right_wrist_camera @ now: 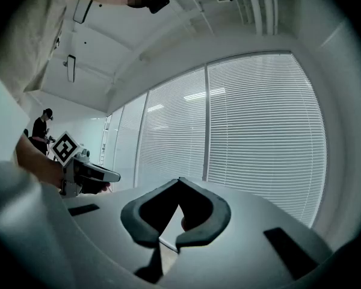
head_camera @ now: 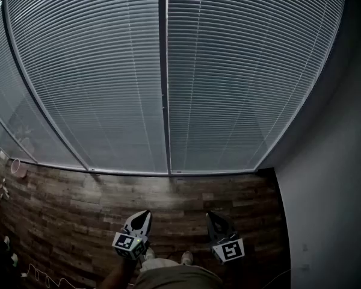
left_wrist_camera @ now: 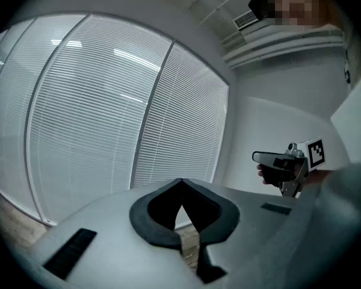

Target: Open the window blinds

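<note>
The window blinds (head_camera: pixel 90 71) cover the whole window wall ahead with their slats turned closed, in two wide panels split by a dark mullion (head_camera: pixel 163 77). They also show in the left gripper view as blinds (left_wrist_camera: pixel 90 113) and in the right gripper view as blinds (right_wrist_camera: pixel 259 131). My left gripper (head_camera: pixel 143 213) and right gripper (head_camera: pixel 212 214) are low at the frame's bottom, side by side, well back from the blinds. Both point toward the window. Each is shut with tips meeting and nothing between them: left gripper (left_wrist_camera: pixel 180 181), right gripper (right_wrist_camera: pixel 179 179).
A dark wooden floor (head_camera: pixel 78 203) runs from my feet to the window sill. A grey wall (head_camera: pixel 331 191) closes the right side. Small items (head_camera: pixel 17 167) and a white cable (head_camera: pixel 42 276) lie at the far left. A person (right_wrist_camera: pixel 41 125) stands far off to the left.
</note>
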Available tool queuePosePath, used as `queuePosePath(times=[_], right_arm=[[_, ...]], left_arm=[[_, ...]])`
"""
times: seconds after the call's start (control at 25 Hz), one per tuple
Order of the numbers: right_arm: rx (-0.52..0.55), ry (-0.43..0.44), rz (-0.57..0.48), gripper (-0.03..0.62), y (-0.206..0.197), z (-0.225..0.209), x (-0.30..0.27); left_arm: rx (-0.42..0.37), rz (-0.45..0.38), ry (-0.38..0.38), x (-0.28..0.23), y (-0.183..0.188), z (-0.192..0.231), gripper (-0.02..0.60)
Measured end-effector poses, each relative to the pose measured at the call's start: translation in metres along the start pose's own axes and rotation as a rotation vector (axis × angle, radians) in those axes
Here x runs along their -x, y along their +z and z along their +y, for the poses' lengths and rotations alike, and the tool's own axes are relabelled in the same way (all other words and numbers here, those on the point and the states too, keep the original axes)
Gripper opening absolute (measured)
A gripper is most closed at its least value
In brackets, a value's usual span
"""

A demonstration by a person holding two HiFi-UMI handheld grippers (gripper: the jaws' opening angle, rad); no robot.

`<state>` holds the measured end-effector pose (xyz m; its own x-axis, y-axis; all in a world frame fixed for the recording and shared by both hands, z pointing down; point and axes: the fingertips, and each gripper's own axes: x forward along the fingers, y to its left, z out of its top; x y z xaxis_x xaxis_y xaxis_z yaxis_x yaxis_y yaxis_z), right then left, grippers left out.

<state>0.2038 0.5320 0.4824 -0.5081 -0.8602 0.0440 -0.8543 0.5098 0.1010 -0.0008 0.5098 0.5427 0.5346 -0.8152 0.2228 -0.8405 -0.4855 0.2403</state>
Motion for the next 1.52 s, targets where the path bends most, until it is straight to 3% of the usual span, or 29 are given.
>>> queuePosePath(times=[0.4,0.6,0.8,1.0,1.28,1.52], right_arm=[[-0.017,0.028,0.029,0.006,-0.004,-0.019,0.038],[-0.118,0.083,-0.023,0.008,-0.017,-0.025,0.043],[-0.090,0.121,-0.030,0.012,-0.011,-0.013,0.051],[-0.132,0.170,-0.037,0.069,-0.009,0.002,0.047],[-0.130,0.180,-0.020,0.074,-0.017,0.021,0.044],[-0.111,0.153,0.007,0.074,-0.036,0.027,0.007]], left_arm=[[0.035,-0.011,0.052,0.014,-0.018,-0.047,0.014],[0.039,-0.040,0.071,0.017,-0.026,-0.056,0.014],[0.042,-0.046,0.100,0.034,-0.021,-0.065,0.014],[0.034,-0.034,0.125,0.047,-0.027,-0.057,0.014],[0.052,-0.031,0.132,0.058,-0.035,-0.040,0.014],[0.059,-0.011,0.113,0.039,-0.037,0.002,0.014]])
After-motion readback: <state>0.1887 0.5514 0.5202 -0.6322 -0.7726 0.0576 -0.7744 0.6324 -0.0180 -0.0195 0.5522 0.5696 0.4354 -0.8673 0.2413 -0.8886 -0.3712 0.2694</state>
